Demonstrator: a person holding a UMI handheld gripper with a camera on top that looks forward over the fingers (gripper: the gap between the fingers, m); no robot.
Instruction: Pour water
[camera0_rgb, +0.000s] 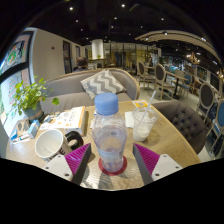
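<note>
- Water bottle (109, 133), clear plastic with a blue cap, is standing upright on a red coaster (113, 165) on the wooden table (170, 140), just ahead of the gripper (112, 160) and between its two fingers.
- The fingers are staying spread apart; the purple pads (78, 157) are sitting at each side of the bottle's base, and a gap is showing on both sides, so they are not grasping it.
- To the left of the bottle, a white mug (50, 143) is lying tilted with its opening facing the camera, near a dark object I cannot identify.
- To the right, just beyond the bottle, a clear plastic cup (144, 124) is standing upright.
- Behind the mug, an open book (68, 119) is lying on the table, and a green potted plant (28, 98) is standing further left.
- Beyond the table, a grey sofa with a zigzag cushion (101, 82) is showing, and chairs (205, 97) are standing further back.
</note>
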